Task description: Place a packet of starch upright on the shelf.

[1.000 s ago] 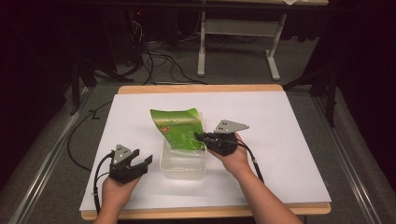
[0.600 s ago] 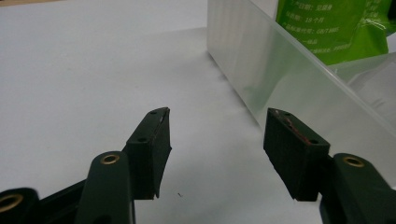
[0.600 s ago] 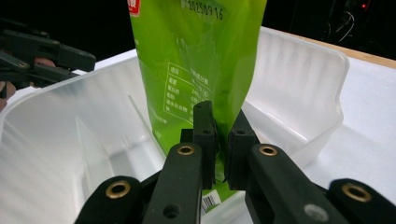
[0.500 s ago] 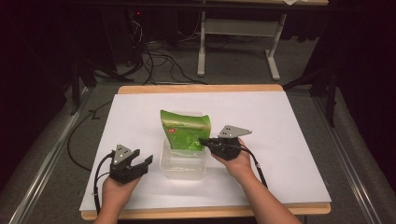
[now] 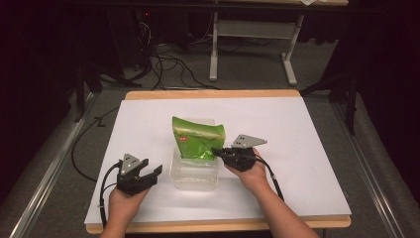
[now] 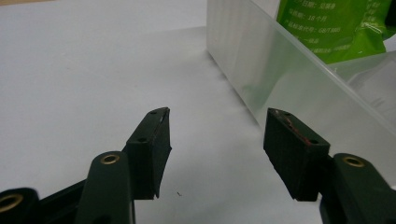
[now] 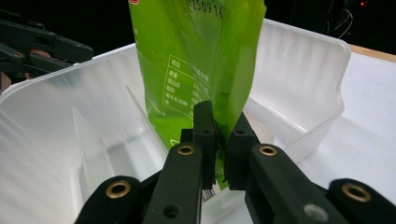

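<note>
Green snack bag (image 5: 197, 140) stands upright over the clear plastic container (image 5: 194, 174) in the middle of the white worktop (image 5: 297, 148), its lower edge pinched between the jaws of the right gripper (image 5: 218, 152), which are closed tight on the film. In the right gripper view the bag (image 7: 196, 70) rises straight up from those jaws above the tub's inside. The left gripper (image 5: 148, 174) rests just beside the container's left wall, jaws wide apart and holding nothing.

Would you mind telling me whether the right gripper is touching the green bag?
Touching. The right gripper view shows the right gripper shut on the green bag above the clear tub.
</note>
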### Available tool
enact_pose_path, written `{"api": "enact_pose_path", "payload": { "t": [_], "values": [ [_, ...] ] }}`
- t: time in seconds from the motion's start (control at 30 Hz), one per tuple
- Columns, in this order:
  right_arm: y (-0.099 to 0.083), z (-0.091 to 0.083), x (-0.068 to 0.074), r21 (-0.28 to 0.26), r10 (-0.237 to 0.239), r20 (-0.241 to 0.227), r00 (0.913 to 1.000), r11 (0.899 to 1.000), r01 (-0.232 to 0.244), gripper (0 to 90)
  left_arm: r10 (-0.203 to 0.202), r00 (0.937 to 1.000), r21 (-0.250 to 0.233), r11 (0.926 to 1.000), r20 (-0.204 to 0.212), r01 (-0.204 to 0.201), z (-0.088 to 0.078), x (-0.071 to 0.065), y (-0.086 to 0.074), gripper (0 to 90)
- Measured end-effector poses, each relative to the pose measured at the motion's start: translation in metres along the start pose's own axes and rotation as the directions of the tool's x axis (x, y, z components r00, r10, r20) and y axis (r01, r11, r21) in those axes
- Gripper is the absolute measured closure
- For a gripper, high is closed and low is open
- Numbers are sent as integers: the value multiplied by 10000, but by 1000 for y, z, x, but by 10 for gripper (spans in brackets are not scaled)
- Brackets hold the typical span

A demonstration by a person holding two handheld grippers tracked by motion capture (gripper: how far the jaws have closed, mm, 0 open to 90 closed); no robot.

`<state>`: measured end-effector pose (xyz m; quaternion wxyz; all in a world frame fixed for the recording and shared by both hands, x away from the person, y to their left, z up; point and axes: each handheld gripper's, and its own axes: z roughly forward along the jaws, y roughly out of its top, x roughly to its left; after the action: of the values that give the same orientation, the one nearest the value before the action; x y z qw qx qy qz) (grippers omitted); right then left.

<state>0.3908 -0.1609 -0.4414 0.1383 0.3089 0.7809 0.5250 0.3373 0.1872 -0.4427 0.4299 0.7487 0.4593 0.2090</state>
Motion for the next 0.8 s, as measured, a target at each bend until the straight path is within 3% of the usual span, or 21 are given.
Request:
{"api": "enact_pose_path", "payload": {
  "t": [0.5,0.7,0.8],
  "values": [
    [4,-1,2,119,-131,242,9996,9998,128,800,-24,10000,-25,10000,-6,24,0,1,0,417],
    [11,-6,5,-160,-145,206,9997,9998,148,572,-29,10000,-28,10000,11,29,0,1,0,417],
    [16,-11,9,-455,-365,590,9976,9982,392,395,-19,10000,-26,10000,12,19,0,1,0,417]
  ]
}}
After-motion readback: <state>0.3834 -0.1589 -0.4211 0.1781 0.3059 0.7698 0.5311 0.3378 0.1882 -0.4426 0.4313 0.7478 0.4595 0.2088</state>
